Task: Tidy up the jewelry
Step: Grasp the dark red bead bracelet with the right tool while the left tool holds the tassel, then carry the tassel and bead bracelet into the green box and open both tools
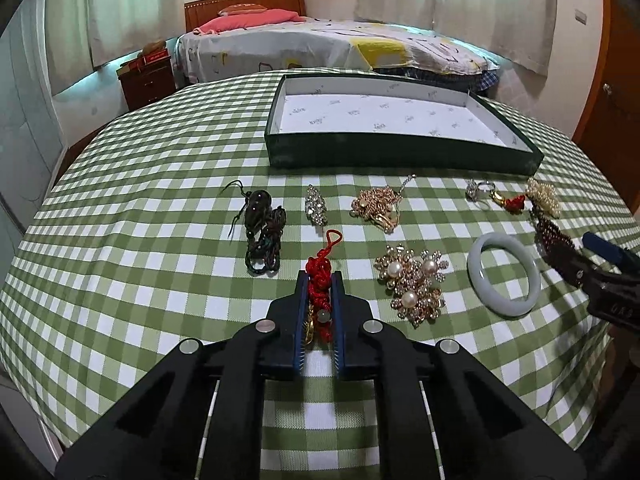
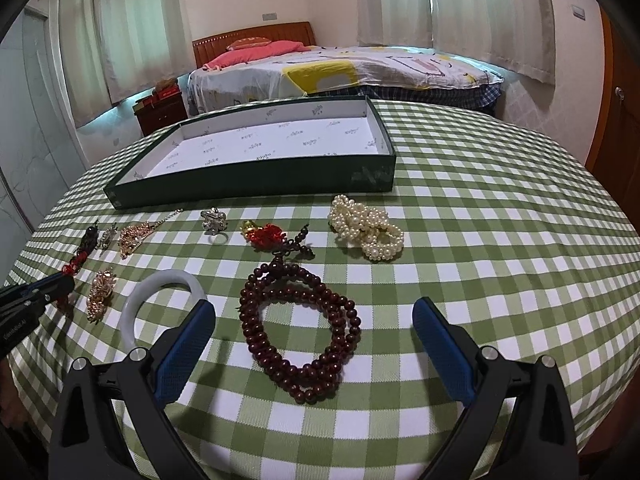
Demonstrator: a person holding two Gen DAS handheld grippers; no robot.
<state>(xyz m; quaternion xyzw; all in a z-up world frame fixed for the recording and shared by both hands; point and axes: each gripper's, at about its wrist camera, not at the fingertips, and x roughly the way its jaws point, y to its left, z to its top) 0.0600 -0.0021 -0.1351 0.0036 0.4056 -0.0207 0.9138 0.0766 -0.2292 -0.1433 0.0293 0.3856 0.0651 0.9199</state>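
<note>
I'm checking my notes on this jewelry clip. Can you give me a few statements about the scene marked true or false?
1. The left gripper is shut on the red knot charm. True.
2. The right gripper is shut on the dark bead string. False: it is open, a finger on either side of the beads.
3. The tray already holds jewelry. False: only its printed lining shows.
4. The white bangle lies flat on the checked cloth. True.
5. The pearl bracelet sits inside the tray. False: it lies on the cloth.
</note>
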